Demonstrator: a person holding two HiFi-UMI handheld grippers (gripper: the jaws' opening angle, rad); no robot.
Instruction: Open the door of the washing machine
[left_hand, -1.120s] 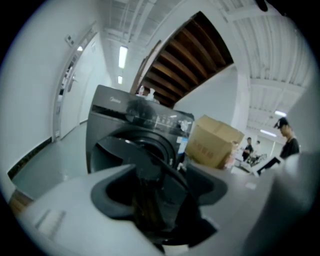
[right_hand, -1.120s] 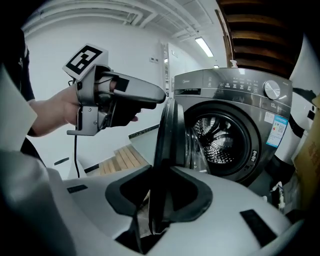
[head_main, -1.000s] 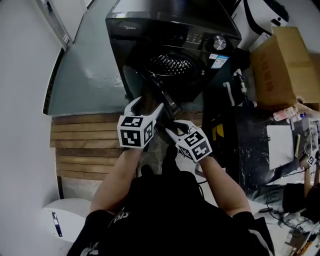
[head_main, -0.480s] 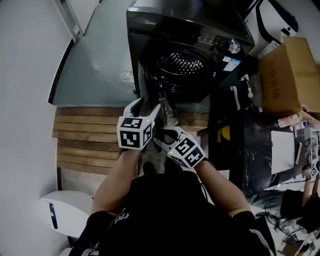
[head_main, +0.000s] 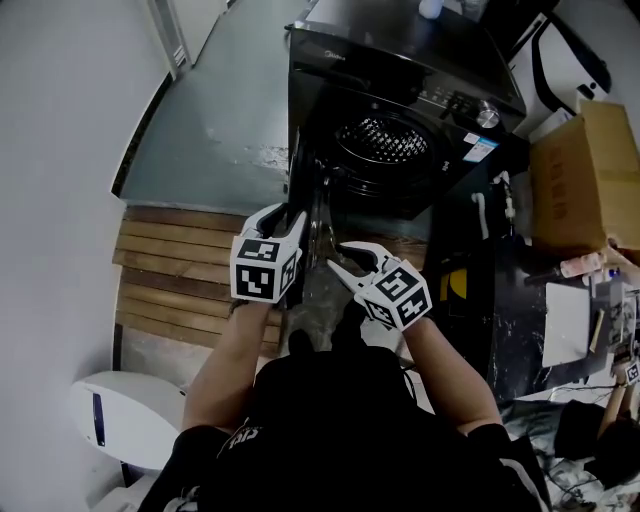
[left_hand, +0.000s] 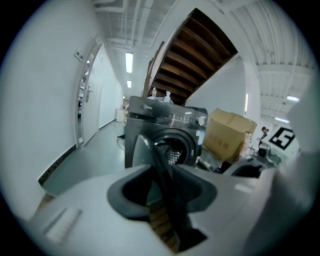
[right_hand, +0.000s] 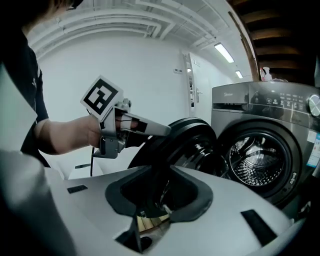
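The dark washing machine (head_main: 400, 90) stands at the top of the head view, its steel drum (right_hand: 257, 162) exposed. Its round door (head_main: 318, 225) is swung out toward me and shows edge-on. My left gripper (head_main: 290, 222) is at the door's left side. In the left gripper view the door's rim (left_hand: 155, 155) runs between the closing jaws, and both tips touch it. My right gripper (head_main: 338, 260) sits lower on the door's right side, jaws closing, with the lower rim (right_hand: 185, 140) between them. The left gripper (right_hand: 162, 131) also shows over the rim in the right gripper view.
A cardboard box (head_main: 585, 170) stands right of the machine. A black bench (head_main: 500, 300) with papers is beside me on the right. Wooden slats (head_main: 170, 270) cover the floor under my left arm, with a white rounded object (head_main: 120, 420) at the lower left.
The door has swung further out from the machine and now shows edge-on. Both grippers came back toward me with it. The left jaws narrowed onto the rim.
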